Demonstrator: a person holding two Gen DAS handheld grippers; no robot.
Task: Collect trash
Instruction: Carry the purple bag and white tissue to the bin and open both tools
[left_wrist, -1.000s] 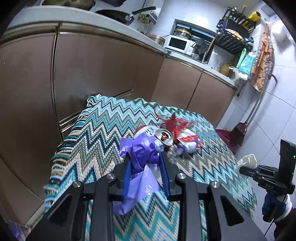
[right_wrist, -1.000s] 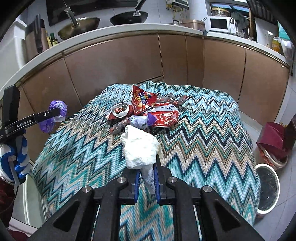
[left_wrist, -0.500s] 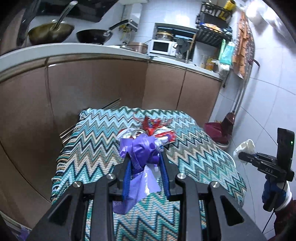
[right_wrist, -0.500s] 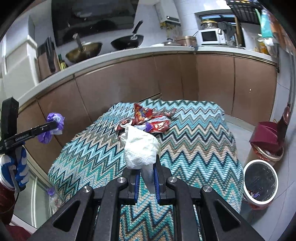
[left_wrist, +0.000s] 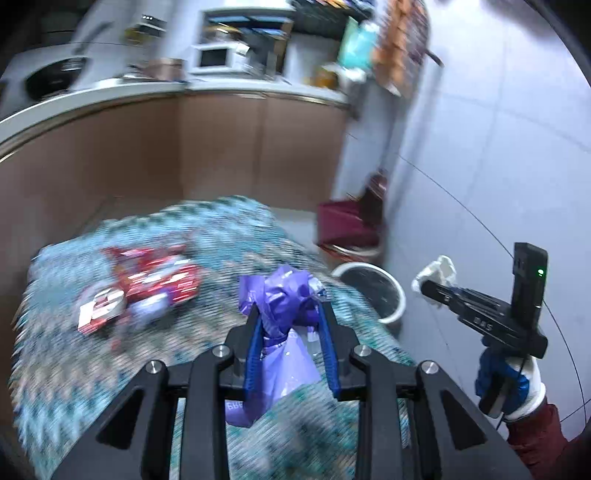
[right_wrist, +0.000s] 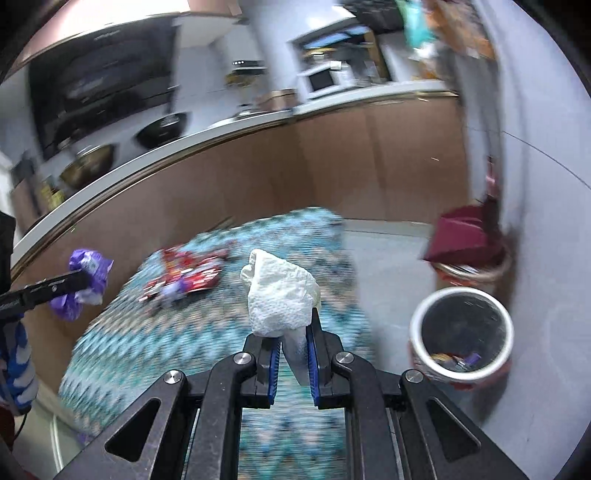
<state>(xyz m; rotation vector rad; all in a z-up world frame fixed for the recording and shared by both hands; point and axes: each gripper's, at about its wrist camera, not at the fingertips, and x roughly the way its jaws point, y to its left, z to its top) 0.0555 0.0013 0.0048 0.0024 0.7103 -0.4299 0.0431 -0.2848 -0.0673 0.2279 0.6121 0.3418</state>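
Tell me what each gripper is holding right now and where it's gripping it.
The left gripper pinches a crumpled purple plastic bag around its bunched middle. The right gripper clamps a white paper towel by its lower end.

Left gripper (left_wrist: 288, 321) clamped on crumpled purple plastic bag (left_wrist: 282, 295) above zigzag-cloth desk (left_wrist: 229, 229). Red wrappers (left_wrist: 147, 284) piled left. White bin (left_wrist: 373, 291) beyond; right gripper (left_wrist: 428, 286) pinching white tissue (left_wrist: 439, 267).
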